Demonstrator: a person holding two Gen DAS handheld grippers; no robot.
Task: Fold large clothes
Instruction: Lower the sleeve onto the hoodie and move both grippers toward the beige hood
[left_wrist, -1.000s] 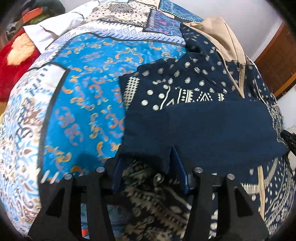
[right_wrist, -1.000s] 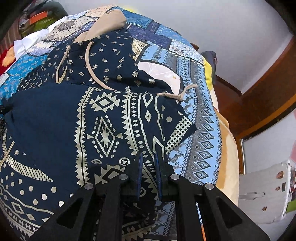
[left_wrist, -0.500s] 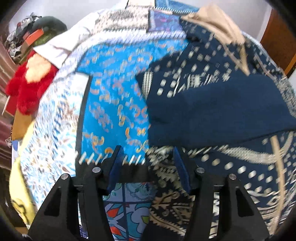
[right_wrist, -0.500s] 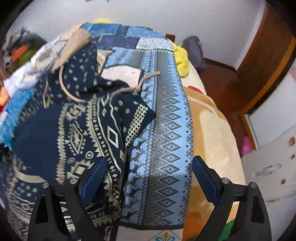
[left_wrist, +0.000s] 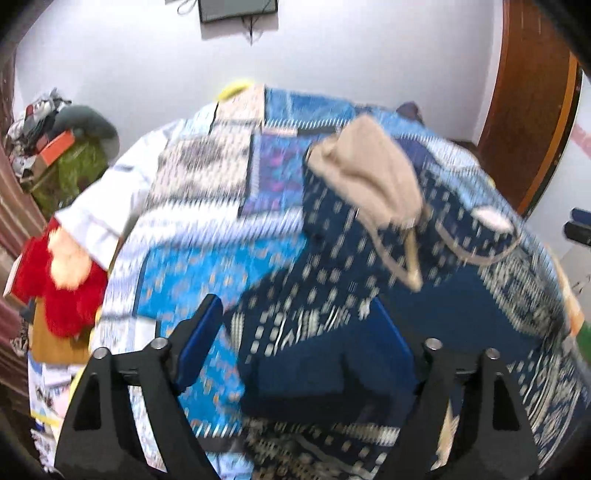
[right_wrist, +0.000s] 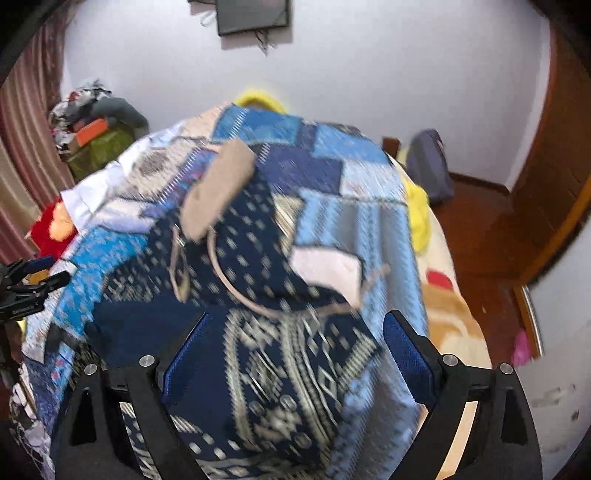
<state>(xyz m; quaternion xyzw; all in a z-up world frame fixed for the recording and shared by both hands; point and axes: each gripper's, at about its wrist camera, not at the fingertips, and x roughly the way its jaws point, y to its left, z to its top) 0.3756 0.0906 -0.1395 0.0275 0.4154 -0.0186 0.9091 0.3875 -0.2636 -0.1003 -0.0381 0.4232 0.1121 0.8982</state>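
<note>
Navy patterned hoodie (left_wrist: 369, 295) lies folded on bed's patchwork blue quilt (left_wrist: 207, 266), tan-lined hood (left_wrist: 369, 177) toward far wall, drawstring (right_wrist: 236, 291) looped across chest. Left tool (left_wrist: 295, 343) above hoodie's left edge, jaws just widened, gripping nothing. Right tool (right_wrist: 295, 354) above right side, jaws wide, empty. Frames motion-blurred.
</note>
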